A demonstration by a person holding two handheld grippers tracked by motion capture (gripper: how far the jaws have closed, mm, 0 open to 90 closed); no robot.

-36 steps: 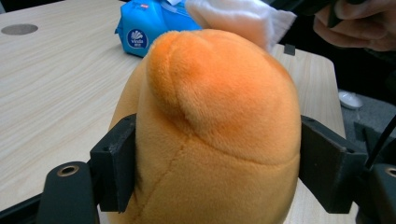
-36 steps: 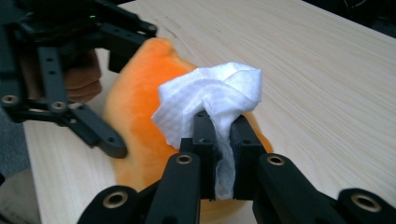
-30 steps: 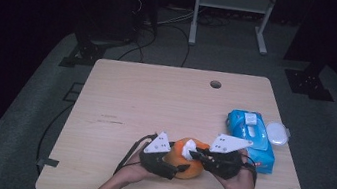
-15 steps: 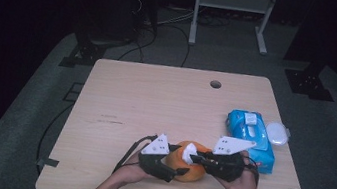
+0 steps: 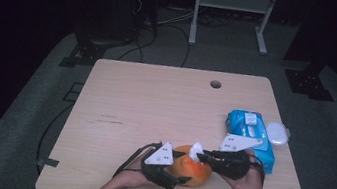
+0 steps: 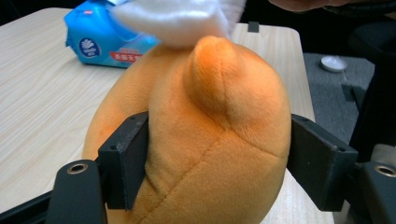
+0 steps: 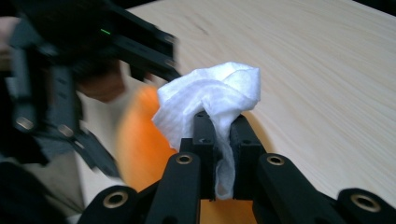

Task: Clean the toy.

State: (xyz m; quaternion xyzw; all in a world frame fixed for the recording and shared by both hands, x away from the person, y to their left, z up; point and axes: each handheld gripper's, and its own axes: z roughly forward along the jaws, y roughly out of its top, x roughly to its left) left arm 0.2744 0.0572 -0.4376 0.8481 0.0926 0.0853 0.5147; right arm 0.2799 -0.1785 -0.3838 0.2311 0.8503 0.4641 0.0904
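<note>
Wooden table [image 5: 154,107]: orange plush toy [image 5: 188,167], blue wipes pack [image 5: 250,136].

The plush toy [image 6: 205,140] is orange, paler and more yellow-orange along its stitched seams. The wipe [image 7: 210,100] is plain white with a faint woven texture. The pack of wipes [image 5: 250,136] is bright blue with a white label and, in the left gripper view, a red band of print. Beside it lies a white oval lid [image 5: 277,133]. The table [image 5: 155,102] is light wood with a fine straight grain. Both the left gripper [image 5: 183,179] and the right gripper [image 5: 200,156] are black, each with a pale grey three-cornered plate. The floor [image 5: 21,118] is grey.
</note>
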